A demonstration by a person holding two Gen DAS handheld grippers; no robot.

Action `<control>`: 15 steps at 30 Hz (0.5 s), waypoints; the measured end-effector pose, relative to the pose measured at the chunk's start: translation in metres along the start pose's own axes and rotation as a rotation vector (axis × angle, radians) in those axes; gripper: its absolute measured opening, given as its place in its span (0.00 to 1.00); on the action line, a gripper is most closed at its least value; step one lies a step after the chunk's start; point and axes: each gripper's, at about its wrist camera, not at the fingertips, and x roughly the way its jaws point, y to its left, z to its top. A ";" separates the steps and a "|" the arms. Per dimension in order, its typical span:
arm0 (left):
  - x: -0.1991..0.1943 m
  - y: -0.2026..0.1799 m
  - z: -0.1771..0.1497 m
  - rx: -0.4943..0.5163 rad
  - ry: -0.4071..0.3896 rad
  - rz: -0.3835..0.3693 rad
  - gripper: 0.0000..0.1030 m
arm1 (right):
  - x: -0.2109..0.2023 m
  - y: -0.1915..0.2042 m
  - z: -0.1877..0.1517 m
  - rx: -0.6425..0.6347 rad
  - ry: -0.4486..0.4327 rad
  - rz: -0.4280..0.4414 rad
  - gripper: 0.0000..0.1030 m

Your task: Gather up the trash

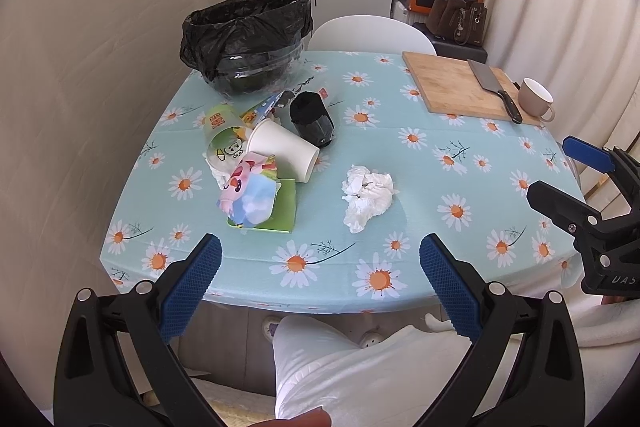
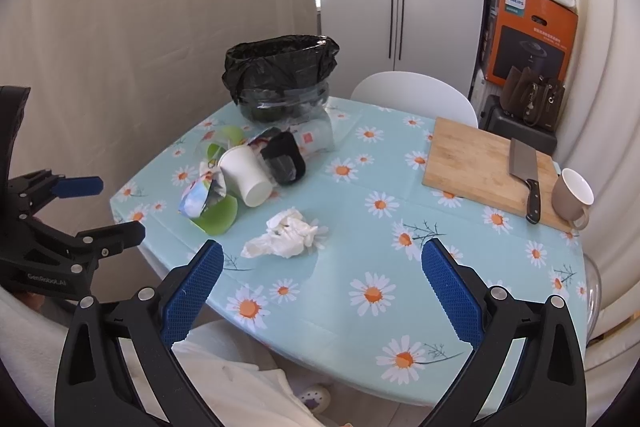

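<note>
Black-bagged bin (image 1: 246,39) sat at the desk's far left corner; its contents couldn't be made out. Nothing looked collected yet. Crumpled soft tissue (image 1: 366,197) lay mid-desk toward the near edge, and paper cup (image 1: 286,151), glossy wrappers (image 1: 250,197) and a black cup (image 1: 312,121) were piled just in front of the bin. Left claw (image 1: 320,281) and right claw (image 2: 322,283) both hung wide, empty, off the near edge.

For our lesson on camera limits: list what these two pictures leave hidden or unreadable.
- Bin contents: both views, black liner and rim hide the inside.
- Clear cup behind the trash pile: the black wrapper covers part of it in the right view.
- Small print on the orange box: too small.
</note>
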 end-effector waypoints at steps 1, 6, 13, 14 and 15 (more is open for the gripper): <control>0.000 0.000 0.000 0.000 -0.001 0.001 0.94 | 0.000 -0.001 0.000 0.000 -0.002 0.001 0.92; -0.001 0.000 -0.002 -0.001 -0.002 0.002 0.94 | 0.000 0.000 0.000 -0.002 -0.002 0.002 0.92; -0.001 0.001 -0.002 -0.003 -0.002 0.002 0.94 | 0.002 0.003 0.003 -0.010 0.003 0.002 0.92; -0.001 0.002 -0.002 -0.004 -0.001 0.001 0.94 | 0.003 0.003 0.003 -0.010 0.004 0.002 0.92; -0.001 0.002 -0.002 -0.005 0.000 0.001 0.94 | 0.003 0.003 0.003 -0.012 0.006 0.001 0.92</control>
